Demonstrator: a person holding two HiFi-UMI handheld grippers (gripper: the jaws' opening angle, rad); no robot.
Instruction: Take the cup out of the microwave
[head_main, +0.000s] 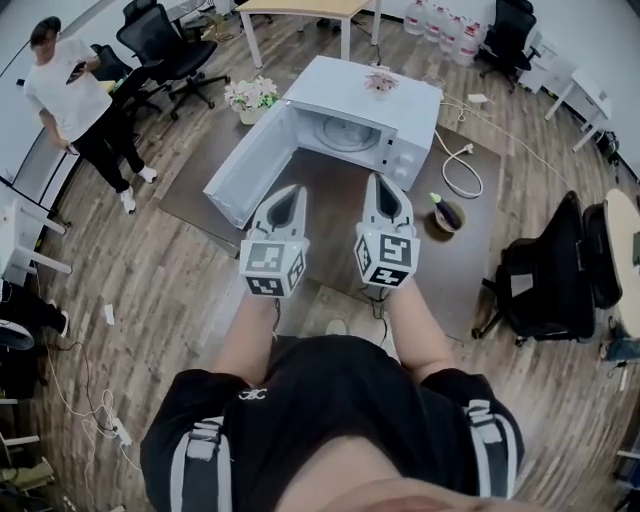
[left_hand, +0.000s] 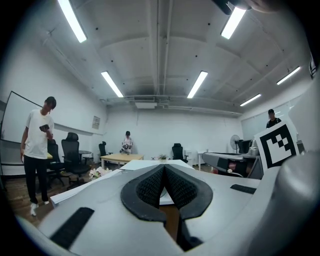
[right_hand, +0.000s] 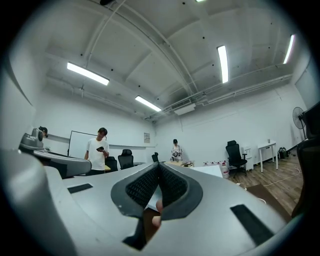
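Far off to the left of the left gripper (head_main: 291, 190), a person in a white shirt (head_main: 70, 95) is standing and looking at something in one hand, with black office chairs (head_main: 165, 45) beside them. Ahead and to the left of that gripper, a pot of pale flowers (head_main: 252, 95) is sitting on the brown counter (head_main: 330, 200), just beside the microwave door (head_main: 250, 165), which is hanging wide open. The left gripper is pointing level at the microwave (head_main: 370, 105); in the left gripper view its jaws are meeting at the tips with nothing between them.

The microwave is standing straight ahead of both grippers, near but apart from them. Its cavity is showing a round plate (head_main: 347, 133); I cannot make out the cup inside it. A small flower sprig (head_main: 381, 81) is lying on top.

The right gripper (head_main: 383, 180) is running beside the left one, its jaws pressed fully together and holding nothing. Just right of it a dark bowl (head_main: 445, 215) with something green and purple in it is sitting on the counter, with a white cable (head_main: 462, 175) looping beyond. Further right, a black chair (head_main: 545, 275) is standing on the floor.
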